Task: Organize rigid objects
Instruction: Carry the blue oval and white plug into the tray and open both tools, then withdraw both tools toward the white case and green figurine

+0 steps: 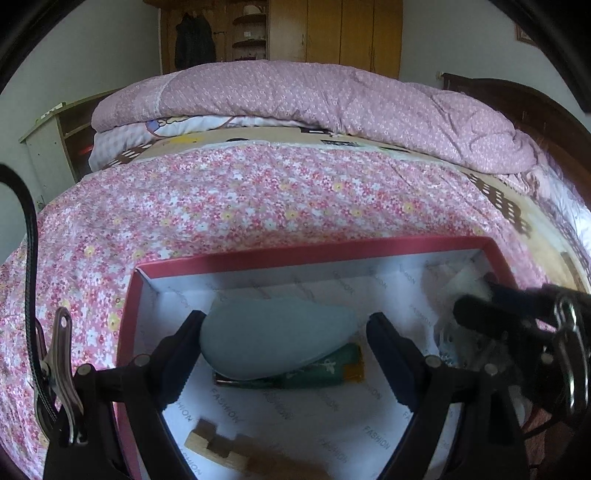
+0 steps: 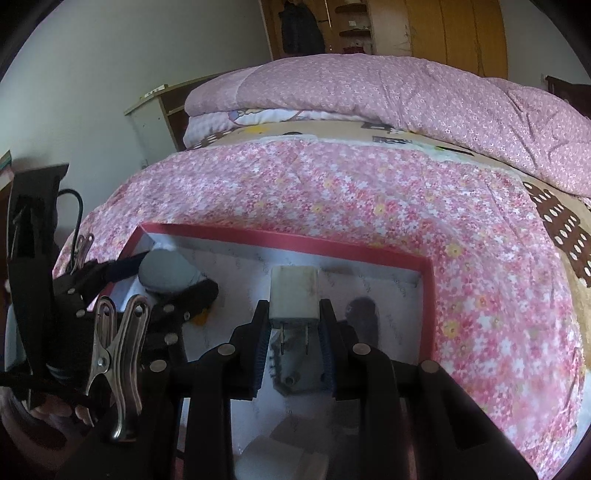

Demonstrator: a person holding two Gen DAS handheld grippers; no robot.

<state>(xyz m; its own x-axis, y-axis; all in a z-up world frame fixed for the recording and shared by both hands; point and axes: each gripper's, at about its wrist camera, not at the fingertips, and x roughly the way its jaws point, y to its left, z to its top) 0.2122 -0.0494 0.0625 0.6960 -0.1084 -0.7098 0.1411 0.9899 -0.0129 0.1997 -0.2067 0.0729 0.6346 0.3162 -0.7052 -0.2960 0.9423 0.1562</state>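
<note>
A red box (image 1: 314,253) lined with white paper lies on the bed; it also shows in the right wrist view (image 2: 295,236). My left gripper (image 1: 284,339) is open inside the box, its jaws either side of a pale blue-grey teardrop object (image 1: 273,343) that rests over a green lighter (image 1: 317,374). A wooden puzzle piece (image 1: 218,448) lies in the box below it. My right gripper (image 2: 293,321) is shut on a white wall charger plug (image 2: 294,293) and holds it over the box. The right gripper also shows at the right of the left wrist view (image 1: 476,295).
The box sits on a pink flowered bedspread (image 1: 258,199). A folded pink quilt (image 1: 314,96) lies at the far side. A white object (image 2: 280,458) lies in the box below the right gripper. A wooden wardrobe (image 1: 332,33) and shelf unit (image 1: 55,147) stand behind the bed.
</note>
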